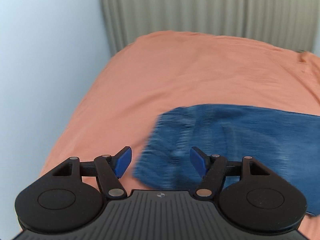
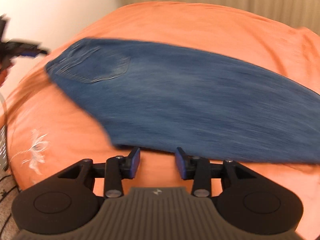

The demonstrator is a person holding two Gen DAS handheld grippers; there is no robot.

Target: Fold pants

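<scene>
While both tools gape with nothing held, the right gripper (image 2: 157,163) sits at the near edge of the blue denim pants (image 2: 200,104), which lie flat on the orange bedsheet (image 2: 60,120); the left gripper (image 1: 160,163) hovers at their end, with bare sheet beyond and the ribbed beige headboard (image 1: 200,10) farthest.

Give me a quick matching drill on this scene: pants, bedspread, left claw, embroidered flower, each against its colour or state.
1 pants
2 bedspread
3 left claw
4 embroidered flower

a white stitching
b open, holding nothing
c blue denim, lying flat
d orange

Pairs: 1-c, 2-d, 3-b, 4-a
</scene>
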